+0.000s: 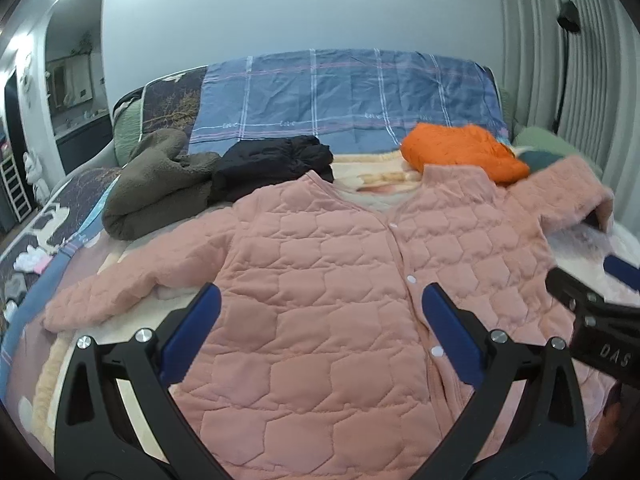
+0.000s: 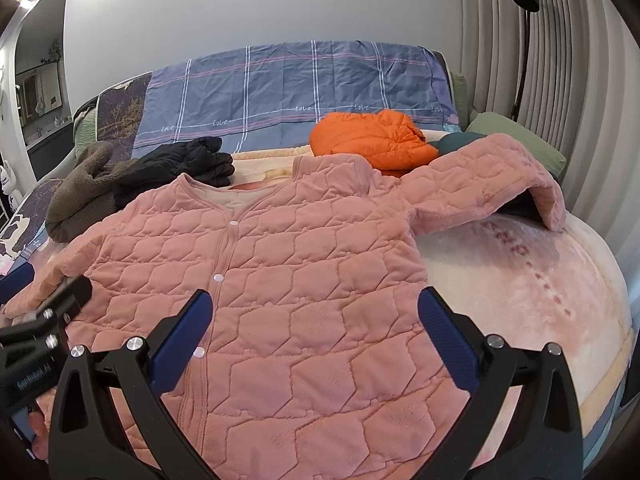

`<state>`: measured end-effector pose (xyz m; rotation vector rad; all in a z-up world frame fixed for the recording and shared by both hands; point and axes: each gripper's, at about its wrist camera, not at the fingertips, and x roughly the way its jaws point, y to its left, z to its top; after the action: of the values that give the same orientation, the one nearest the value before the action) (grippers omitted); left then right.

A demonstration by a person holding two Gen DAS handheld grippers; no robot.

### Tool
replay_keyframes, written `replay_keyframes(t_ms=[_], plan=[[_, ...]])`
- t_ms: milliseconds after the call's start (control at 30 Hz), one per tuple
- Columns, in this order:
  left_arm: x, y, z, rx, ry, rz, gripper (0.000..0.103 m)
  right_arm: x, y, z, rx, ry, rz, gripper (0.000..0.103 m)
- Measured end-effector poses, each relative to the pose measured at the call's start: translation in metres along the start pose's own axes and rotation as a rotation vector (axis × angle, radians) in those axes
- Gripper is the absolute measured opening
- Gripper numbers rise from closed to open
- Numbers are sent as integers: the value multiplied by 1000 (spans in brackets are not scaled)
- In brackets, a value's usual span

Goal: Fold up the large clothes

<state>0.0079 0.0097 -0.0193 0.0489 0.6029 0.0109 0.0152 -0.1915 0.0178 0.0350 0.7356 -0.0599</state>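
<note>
Pink quilted snap-front jacket (image 1: 320, 280) lies face up, spread flat on a bed w/ a pale fleece blanket (image 2: 520, 280), collar toward the headboard. One sleeve (image 1: 120, 292) stretches out flat to the left side; the other sleeve (image 2: 492, 184) is raised & draped over something dark near the right edge, cuff hanging. Front is snapped shut, white snaps down the middle.

Left claw (image 1: 320, 332) hovers low over the jacket's lower front, blue pads wide apart, holding nothing. Right claw (image 2: 316, 332) likewise apart & empty, over the lower right panel.

Handling, as a guess: padded fabric looks soft, light, bulky; should fold w/o sliding much but will spring back & make thick creases. Best holds prob. at the cuff & shoulder seam, pinching one layer edge, not the thick middle.

Behind the collar: folded olive fleece garment (image 1: 156, 184), black puffer bundle (image 1: 272, 164), orange puffer bundle (image 1: 460, 152), blue plaid sheet (image 1: 340, 92) over the headboard.
</note>
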Motion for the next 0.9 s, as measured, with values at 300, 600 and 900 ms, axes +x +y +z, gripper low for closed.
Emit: replay_keyframes(t_ms=[300,600,900], plan=[[2,-7,-2,43,28,-23,101,2,2,-1,1,2,-5,102],[4,-6,-4,40,33,-31,101,3,2,-2,-8,5,1,102],[2,-4,-4,34,26,-59,101,8,3,-4,-6,24,-2,102]])
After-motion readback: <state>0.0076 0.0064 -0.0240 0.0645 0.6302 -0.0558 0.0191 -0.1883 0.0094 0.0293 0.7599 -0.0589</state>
